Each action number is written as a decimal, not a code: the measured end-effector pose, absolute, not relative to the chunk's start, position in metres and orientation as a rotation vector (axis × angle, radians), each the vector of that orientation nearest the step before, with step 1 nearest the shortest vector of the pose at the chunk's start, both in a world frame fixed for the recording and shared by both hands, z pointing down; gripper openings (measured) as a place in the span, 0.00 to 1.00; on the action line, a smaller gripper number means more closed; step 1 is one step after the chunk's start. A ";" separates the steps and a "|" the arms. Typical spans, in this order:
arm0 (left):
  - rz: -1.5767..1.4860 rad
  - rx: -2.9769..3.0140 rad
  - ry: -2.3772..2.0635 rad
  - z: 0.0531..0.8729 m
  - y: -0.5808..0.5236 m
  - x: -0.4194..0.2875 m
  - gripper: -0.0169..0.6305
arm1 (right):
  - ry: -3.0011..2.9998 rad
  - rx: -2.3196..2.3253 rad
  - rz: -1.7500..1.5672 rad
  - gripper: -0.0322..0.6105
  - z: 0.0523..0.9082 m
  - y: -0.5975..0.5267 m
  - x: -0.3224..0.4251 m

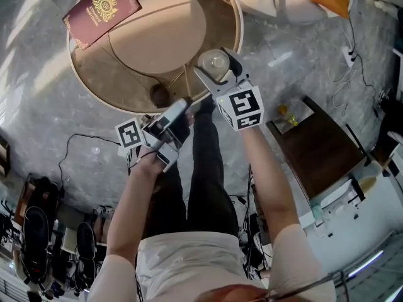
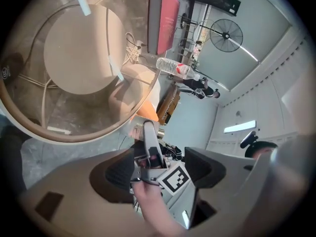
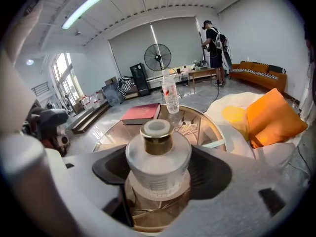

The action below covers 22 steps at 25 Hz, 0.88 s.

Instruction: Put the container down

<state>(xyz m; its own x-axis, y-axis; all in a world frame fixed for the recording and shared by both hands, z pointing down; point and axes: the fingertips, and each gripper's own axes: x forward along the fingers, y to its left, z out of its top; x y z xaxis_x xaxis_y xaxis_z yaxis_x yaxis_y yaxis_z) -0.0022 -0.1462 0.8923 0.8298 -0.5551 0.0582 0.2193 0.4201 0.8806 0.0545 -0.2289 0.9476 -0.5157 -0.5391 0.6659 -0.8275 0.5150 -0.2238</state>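
Left claw is slack, jaws apart, nothing in it. Further right, the right claw is clamped round the belly of the container, a ribbed glass jar with a gold cap, up over the round glass surface. It's probably hefty, slick and chippable, so the wide body looks like the safest hold.
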 end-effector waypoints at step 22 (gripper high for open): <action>-0.481 0.982 -0.373 0.946 -0.122 -0.006 0.51 | -2.154 1.210 0.683 0.57 1.047 -0.251 0.075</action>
<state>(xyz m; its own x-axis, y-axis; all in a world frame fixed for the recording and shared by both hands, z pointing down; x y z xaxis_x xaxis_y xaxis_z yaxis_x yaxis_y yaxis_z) -0.0063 -0.1222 0.9461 0.8343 -0.5448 0.0841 0.2175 0.4656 0.8578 0.0755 -0.2509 1.0474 -0.4280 -0.5831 0.6905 -0.8746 0.4599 -0.1536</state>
